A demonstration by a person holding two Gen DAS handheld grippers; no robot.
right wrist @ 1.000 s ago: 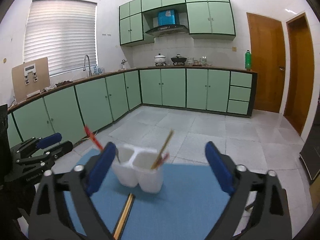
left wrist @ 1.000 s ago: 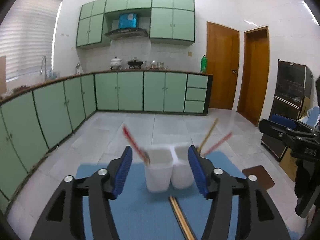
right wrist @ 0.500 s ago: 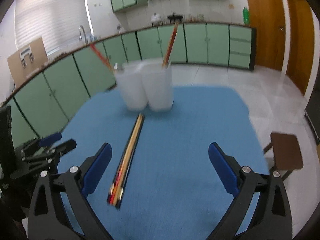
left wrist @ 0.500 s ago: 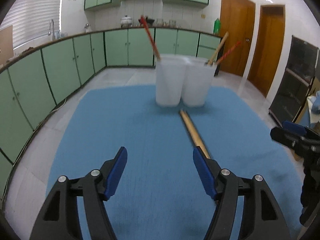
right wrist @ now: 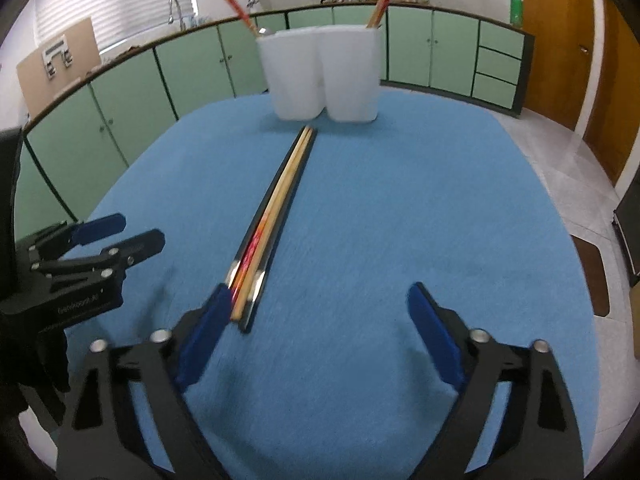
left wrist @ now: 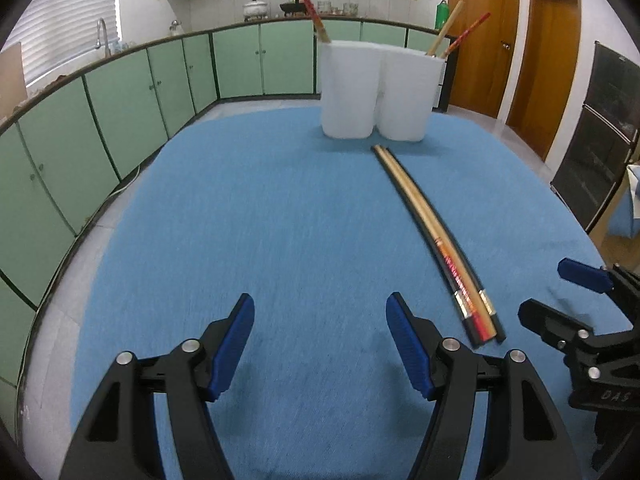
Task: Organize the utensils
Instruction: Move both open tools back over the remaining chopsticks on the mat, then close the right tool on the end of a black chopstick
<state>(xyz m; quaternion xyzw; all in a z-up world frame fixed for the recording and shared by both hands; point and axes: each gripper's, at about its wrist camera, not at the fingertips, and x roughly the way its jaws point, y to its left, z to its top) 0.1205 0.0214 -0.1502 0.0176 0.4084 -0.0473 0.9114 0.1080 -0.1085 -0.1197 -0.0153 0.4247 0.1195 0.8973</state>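
Note:
A white two-cup holder (left wrist: pixel 376 90) (right wrist: pixel 324 74) stands at the far side of the blue mat, with a red chopstick in one cup and a wooden and a red one in the other. A bundle of several chopsticks (left wrist: pixel 436 236) (right wrist: pixel 276 208) lies lengthwise on the mat. My left gripper (left wrist: pixel 320 320) is open over bare mat, left of the bundle's near end. My right gripper (right wrist: pixel 316 304) is open with its jaws closing; nothing is between them, and the bundle's near end sits just by its left finger (right wrist: pixel 208 324).
The blue mat (left wrist: pixel 260 220) (right wrist: pixel 420 200) covers the round table. Green kitchen cabinets (left wrist: pixel 120 96) run along the far walls. A brown stool (right wrist: pixel 592 276) stands by the table's right edge. Each gripper shows in the other's view, the right one (left wrist: pixel 580 320) and the left one (right wrist: pixel 92 248).
Both grippers have dropped from a raised, level view to low over the mat, tilting down. The holder now looks farther off and the chopstick bundle lies close ahead. The right jaws narrowed slightly.

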